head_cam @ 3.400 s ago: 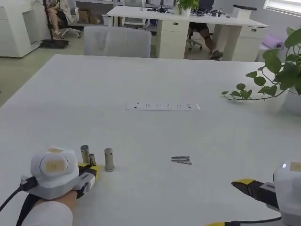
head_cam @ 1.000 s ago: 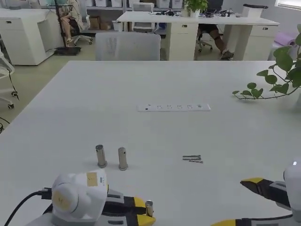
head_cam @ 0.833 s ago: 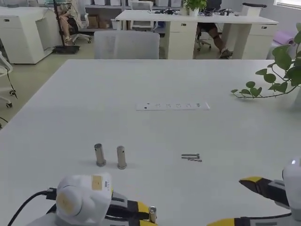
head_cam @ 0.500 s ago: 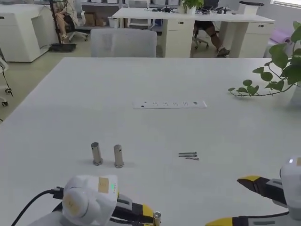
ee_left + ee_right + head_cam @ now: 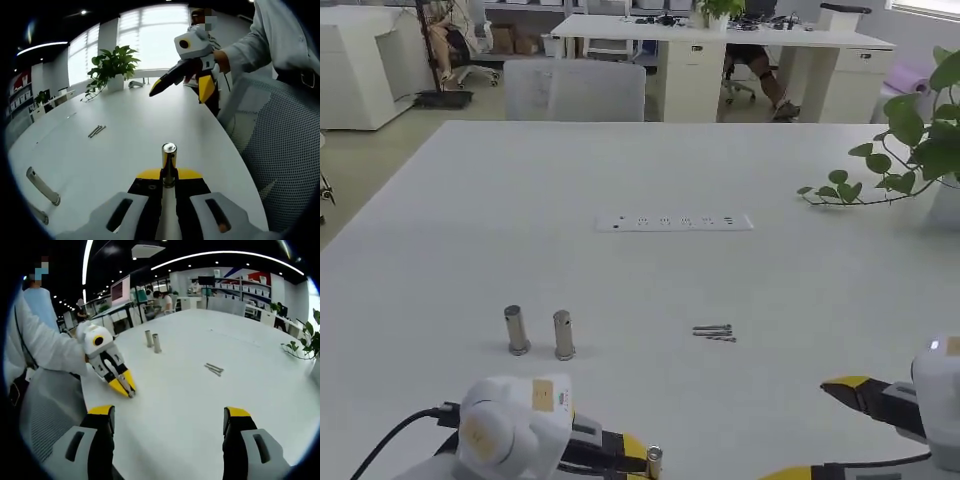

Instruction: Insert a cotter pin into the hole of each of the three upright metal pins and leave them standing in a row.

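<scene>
1. Steel-grey, the held pin (image 5: pixel 653 461) sits upright at the near table edge, clamped low on its shank by the left gripper (image 5: pixel 638 458). That gripper's own view shows the held pin (image 5: pixel 168 161) pinched between narrow jaws, its top free above them. Which way its cross-hole faces is too small to tell.
2. Just to the right, the right gripper (image 5: pixel 798 430) hangs with its tongs spread wide and nothing in them; its own view shows the same wide gap (image 5: pixel 168 414), with the left gripper (image 5: pixel 128 389) ahead of it.
3. Further out on the white table (image 5: pixel 800 290) lie the cotter pins (image 5: pixel 712 332), bunched side by side and well apart from both grippers.
4. Left of them, the two standing pins (image 5: pixel 539 332) stand upright, just beside each other.
5. Beyond are a power strip (image 5: pixel 675 222) and a plant (image 5: pixel 910 150).
6. The step in hand looks like fetching a cotter pin. The right gripper should take a single one near its looped end and lift it clear of its neighbours. The left should keep the held pin vertical and turn its hole toward the incoming tip, with the grip low so the hole stays uncovered.
7. Against 3.4 s ago: three pins then stood clustered at the far left with the left gripper around one. That pin has since been carried to the near edge. The cotter pins have not moved, and the right gripper has stayed wide.
</scene>
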Demonstrator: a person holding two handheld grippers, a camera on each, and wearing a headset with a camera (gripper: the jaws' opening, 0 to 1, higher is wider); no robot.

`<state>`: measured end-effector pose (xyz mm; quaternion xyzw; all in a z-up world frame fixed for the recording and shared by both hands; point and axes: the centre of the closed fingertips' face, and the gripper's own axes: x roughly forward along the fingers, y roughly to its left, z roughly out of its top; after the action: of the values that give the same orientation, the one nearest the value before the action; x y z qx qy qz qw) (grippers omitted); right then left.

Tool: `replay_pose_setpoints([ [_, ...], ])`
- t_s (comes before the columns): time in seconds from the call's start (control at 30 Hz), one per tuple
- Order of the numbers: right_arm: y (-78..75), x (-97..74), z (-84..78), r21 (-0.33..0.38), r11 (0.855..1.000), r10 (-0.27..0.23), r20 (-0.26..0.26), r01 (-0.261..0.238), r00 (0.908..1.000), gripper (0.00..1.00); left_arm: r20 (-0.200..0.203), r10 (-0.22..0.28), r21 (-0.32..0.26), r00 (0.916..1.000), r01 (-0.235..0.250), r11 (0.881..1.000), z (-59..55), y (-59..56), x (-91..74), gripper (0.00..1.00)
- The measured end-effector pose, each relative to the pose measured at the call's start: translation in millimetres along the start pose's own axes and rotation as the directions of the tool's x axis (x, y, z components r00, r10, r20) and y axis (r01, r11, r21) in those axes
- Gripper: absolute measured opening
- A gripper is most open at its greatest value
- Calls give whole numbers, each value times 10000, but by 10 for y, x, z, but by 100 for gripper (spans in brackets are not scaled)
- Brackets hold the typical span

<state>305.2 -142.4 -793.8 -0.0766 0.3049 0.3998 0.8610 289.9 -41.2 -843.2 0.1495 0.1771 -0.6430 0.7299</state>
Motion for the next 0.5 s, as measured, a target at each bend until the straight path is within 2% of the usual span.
replay_pose_setpoints([
  [0.5,17,15,5,-53,10000,41,-12,-41,10000,91,169,107,-98,9998,-105,9999,25,116,49,7],
])
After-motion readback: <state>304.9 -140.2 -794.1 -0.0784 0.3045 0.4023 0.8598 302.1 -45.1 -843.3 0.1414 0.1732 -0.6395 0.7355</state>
